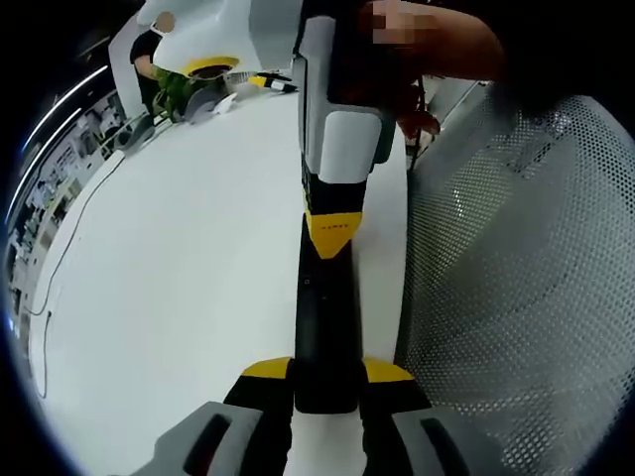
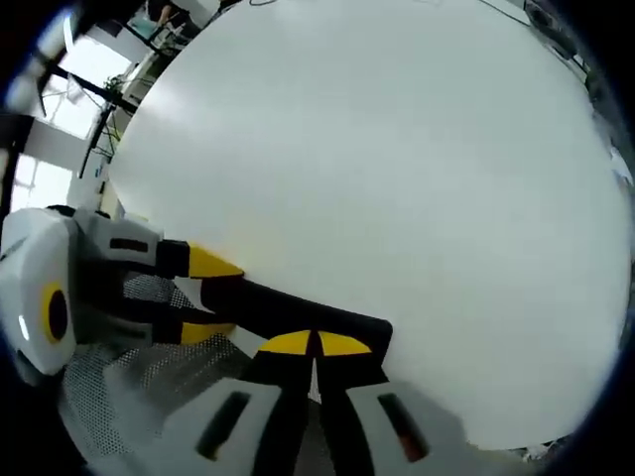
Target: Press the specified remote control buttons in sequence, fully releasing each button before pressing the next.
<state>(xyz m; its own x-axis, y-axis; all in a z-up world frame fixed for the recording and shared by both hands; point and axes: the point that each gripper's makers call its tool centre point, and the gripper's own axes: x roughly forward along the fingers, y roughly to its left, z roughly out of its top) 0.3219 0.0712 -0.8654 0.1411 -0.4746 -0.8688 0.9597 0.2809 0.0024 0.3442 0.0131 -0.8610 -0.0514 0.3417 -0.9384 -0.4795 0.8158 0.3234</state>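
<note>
Clamped on the near end of a long, slim black plastic remote control (image 1: 322,327): yellow-tipped fingers (image 1: 266,369) of the left gripper (image 1: 327,375), one on each side of the remote's body. Held lengthwise out over a broad white surface (image 1: 179,258), remote pointing away from the left gripper. Pressed together, tip to tip, just at the remote's far end: yellow-tipped fingers (image 2: 288,343) of the right gripper (image 2: 316,344), seemingly bearing down on the remote's top face, though no button visible beneath them. Right of the remote in the left gripper view: a curved white perforated metal mesh panel (image 1: 516,258), close alongside. Beyond the remote, at the surface's far edge: green and grey clutter (image 1: 193,89), too small to identify. Gripping the right gripper's white body above the remote: a person's hand (image 1: 427,50).
</note>
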